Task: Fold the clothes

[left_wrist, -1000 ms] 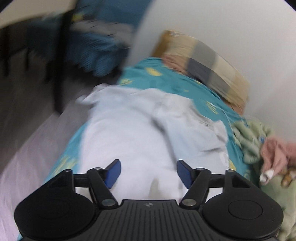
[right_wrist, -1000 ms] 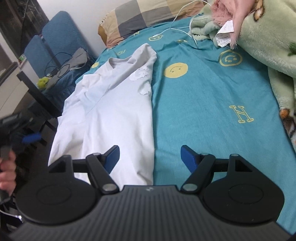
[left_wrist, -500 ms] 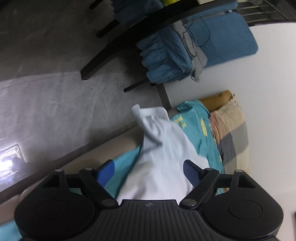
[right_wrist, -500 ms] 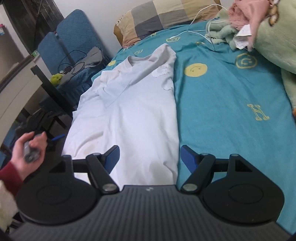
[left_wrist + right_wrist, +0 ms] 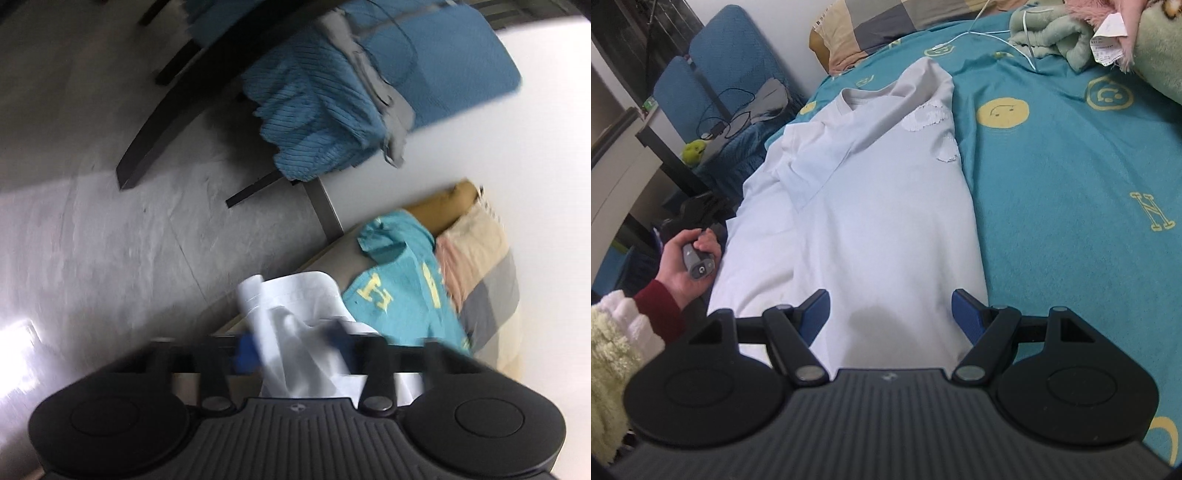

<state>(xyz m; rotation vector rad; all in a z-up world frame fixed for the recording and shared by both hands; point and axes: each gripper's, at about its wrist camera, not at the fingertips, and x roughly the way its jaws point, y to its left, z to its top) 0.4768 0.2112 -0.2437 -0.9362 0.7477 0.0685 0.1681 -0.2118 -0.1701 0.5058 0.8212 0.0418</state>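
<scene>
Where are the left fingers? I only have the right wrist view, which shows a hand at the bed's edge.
Observer: The left gripper has a fold of the white shirt between its fingers.
Operator: Is it shut on it?
Observer: The left wrist view is motion-blurred there, so I cannot tell.
Operator: What lies beyond the fold?
Observer: The grey floor below the bed edge, with a dark furniture leg standing on it.
</scene>
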